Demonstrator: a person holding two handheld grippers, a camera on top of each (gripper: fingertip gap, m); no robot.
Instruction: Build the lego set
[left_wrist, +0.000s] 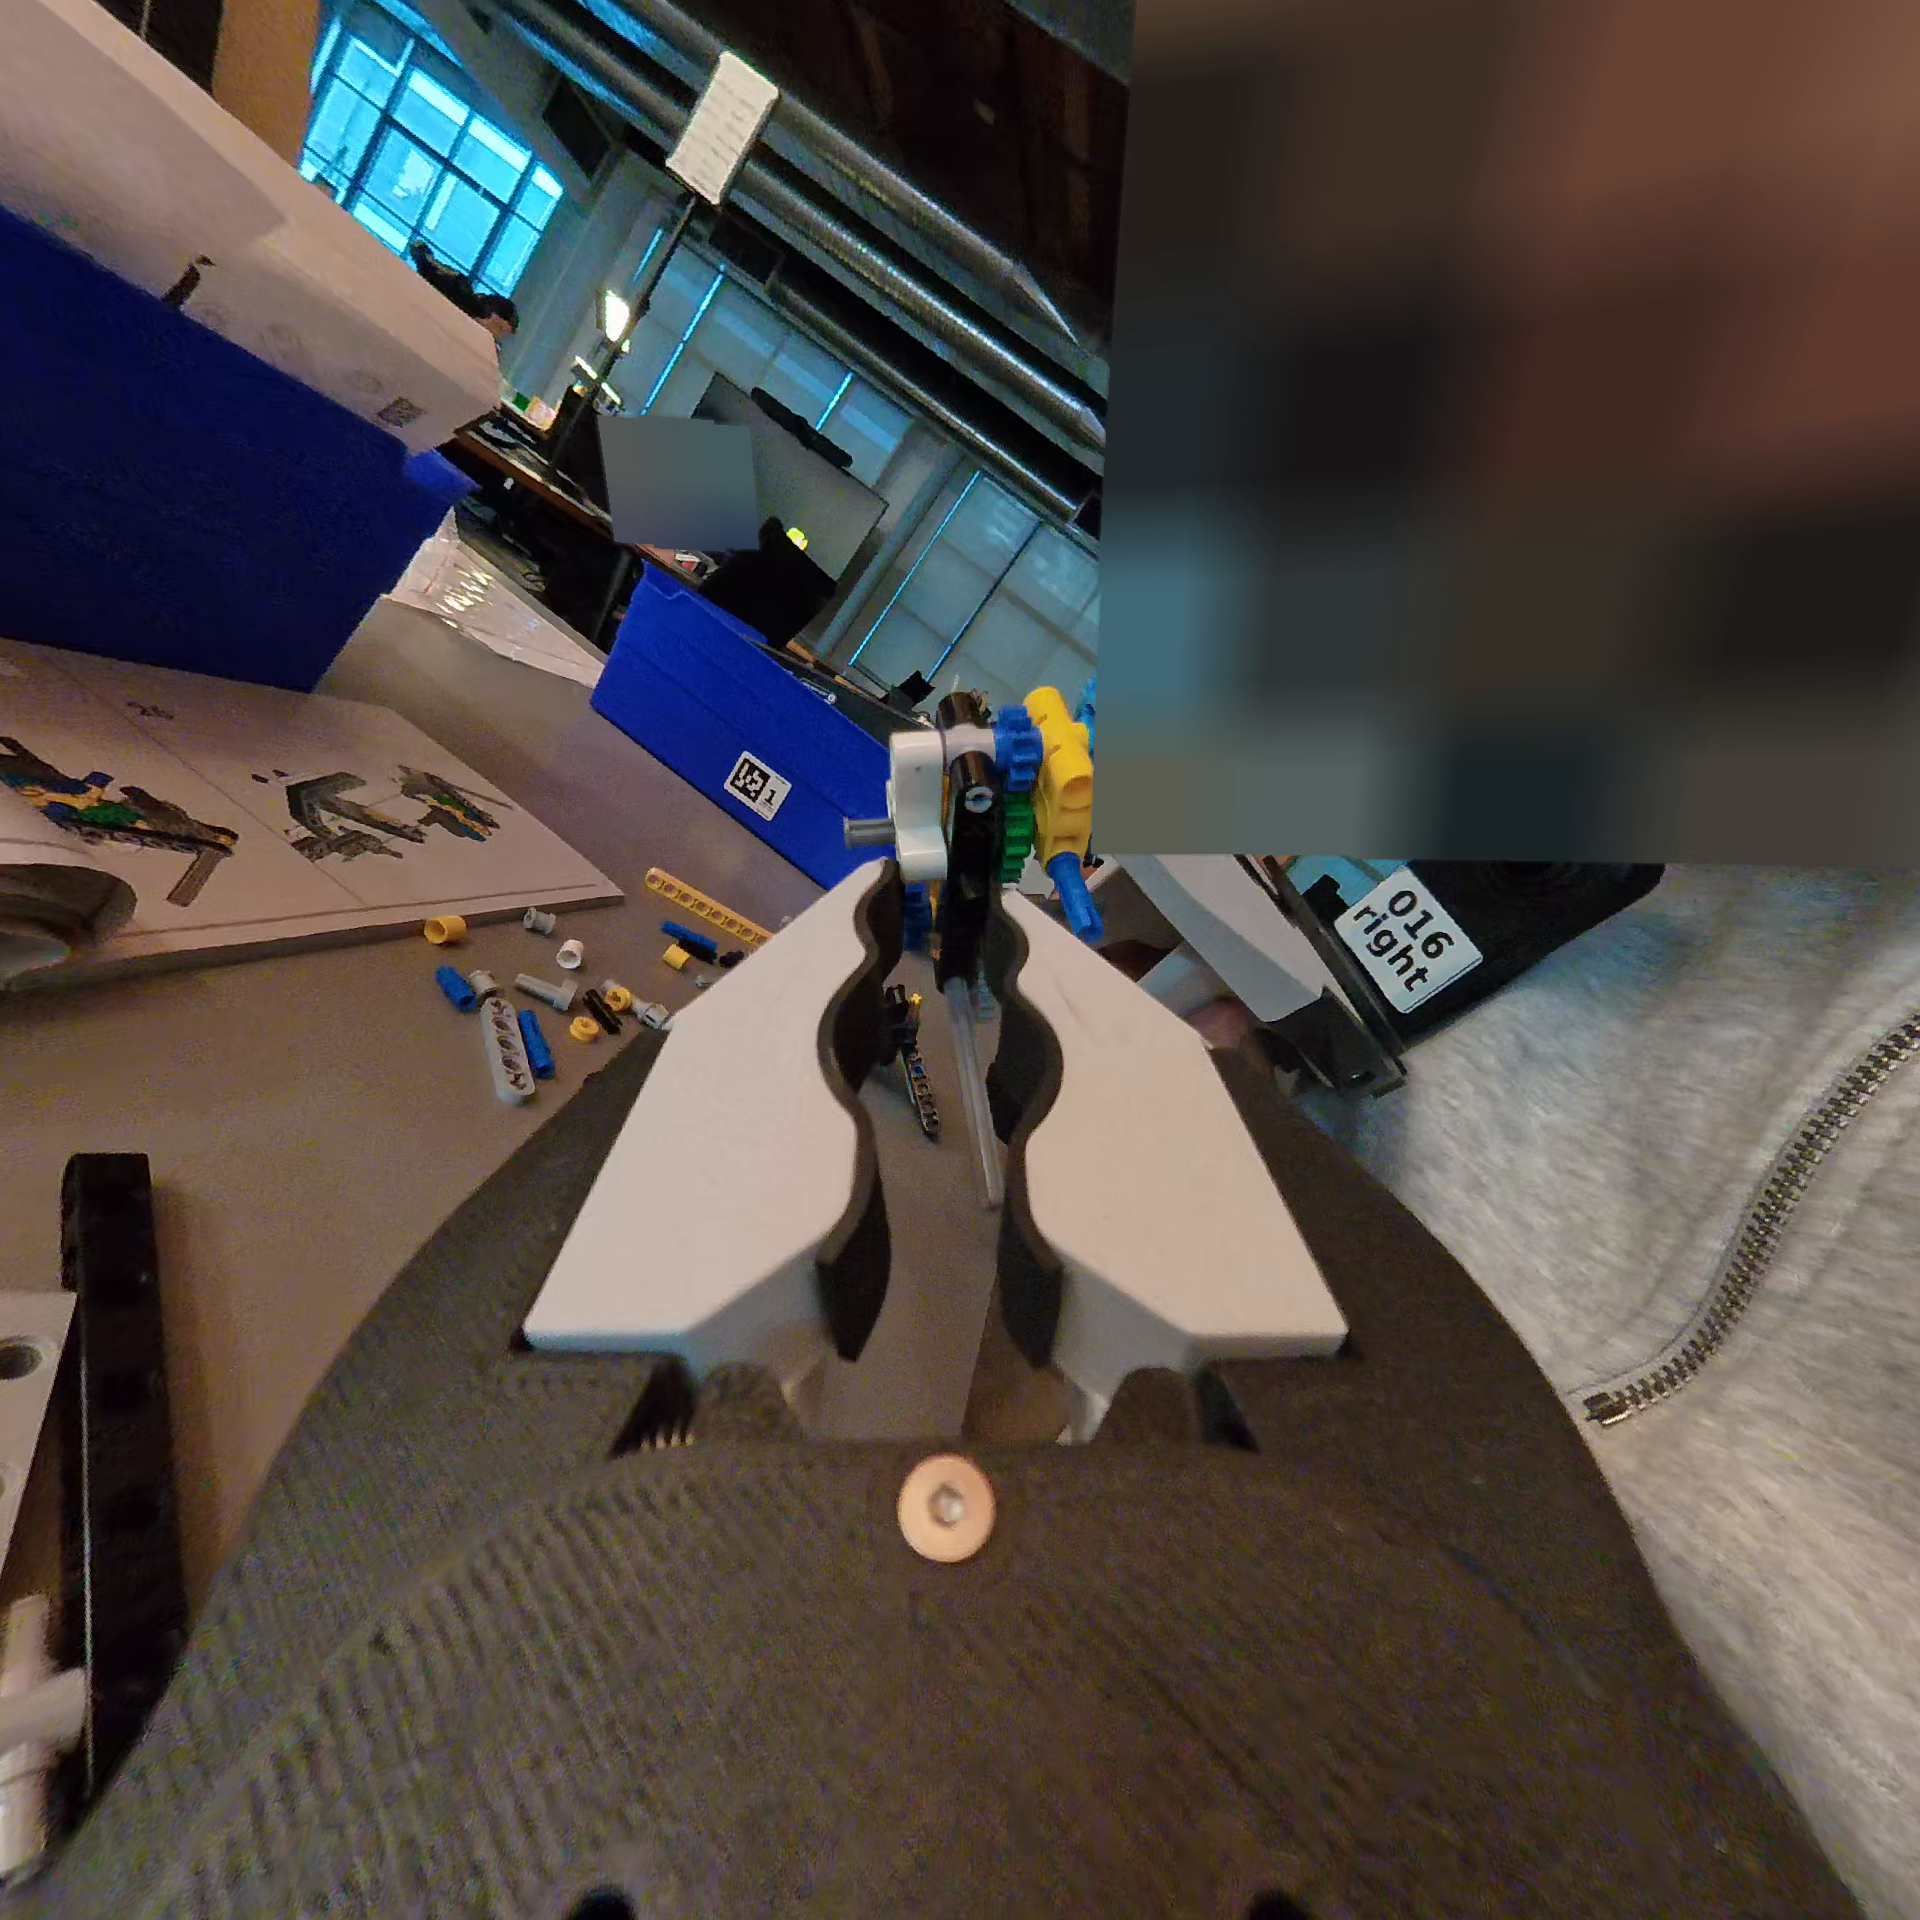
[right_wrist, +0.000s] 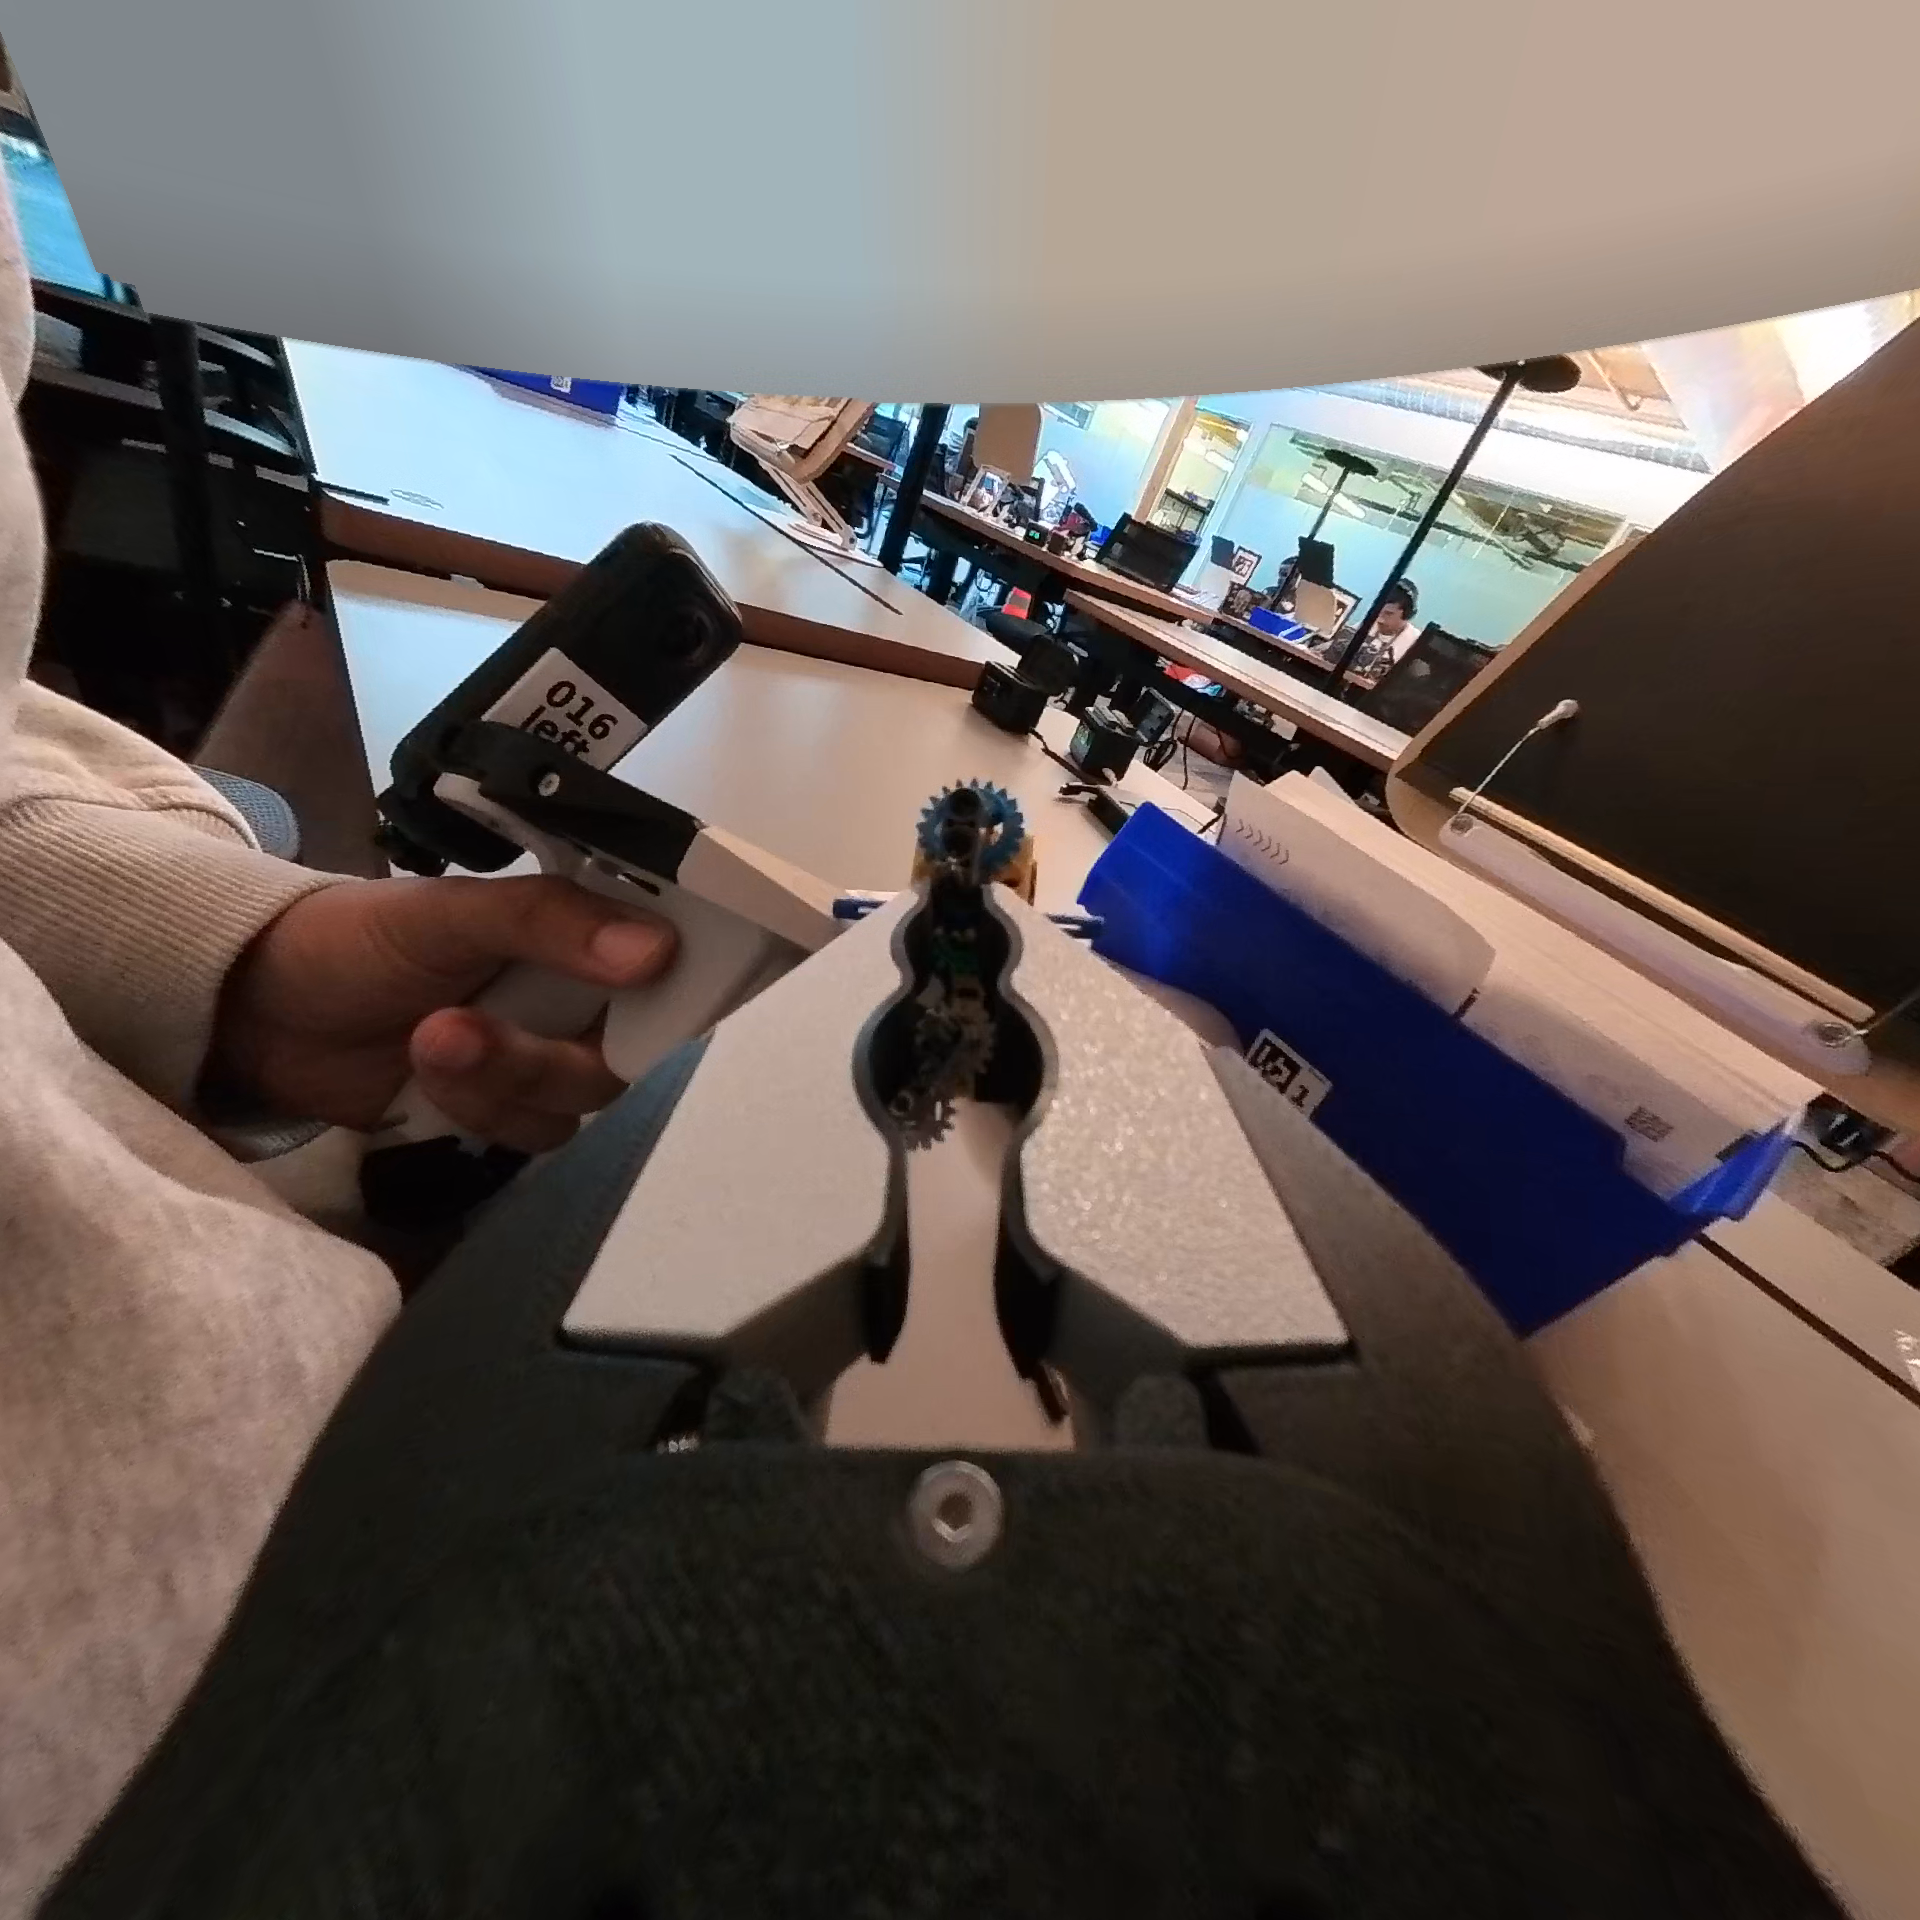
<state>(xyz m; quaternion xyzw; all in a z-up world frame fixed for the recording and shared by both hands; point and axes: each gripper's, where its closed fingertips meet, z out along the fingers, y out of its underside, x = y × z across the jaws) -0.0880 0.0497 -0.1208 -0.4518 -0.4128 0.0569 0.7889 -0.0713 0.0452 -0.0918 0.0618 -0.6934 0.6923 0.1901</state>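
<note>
A small lego assembly (left_wrist: 971, 810) is held up off the table: a black beam, a white piece, blue and green gears, a yellow connector and a blue pin. My left gripper (left_wrist: 945, 914) is shut on its black beam, and a grey axle (left_wrist: 977, 1101) hangs down between the fingers. My right gripper (right_wrist: 961, 904) is shut on the same assembly (right_wrist: 964, 831) from the other side, with the blue gear above its tips and a grey gear in the gap between its fingers. Each gripper also shows in the other's view, the right gripper (left_wrist: 1205, 935) and the left gripper (right_wrist: 727, 883).
Loose lego parts (left_wrist: 540, 997) and a yellow beam (left_wrist: 707, 909) lie on the grey table (left_wrist: 312, 1060) beside an open instruction booklet (left_wrist: 260, 821). Blue bins (left_wrist: 727, 727) (right_wrist: 1403, 1070) stand behind. A black beam (left_wrist: 109, 1403) lies at the near left. A person's hand (right_wrist: 436, 987) and grey hoodie (left_wrist: 1662, 1299) are close. Only a small space, under 4 cm, lies between the two pairs of fingers.
</note>
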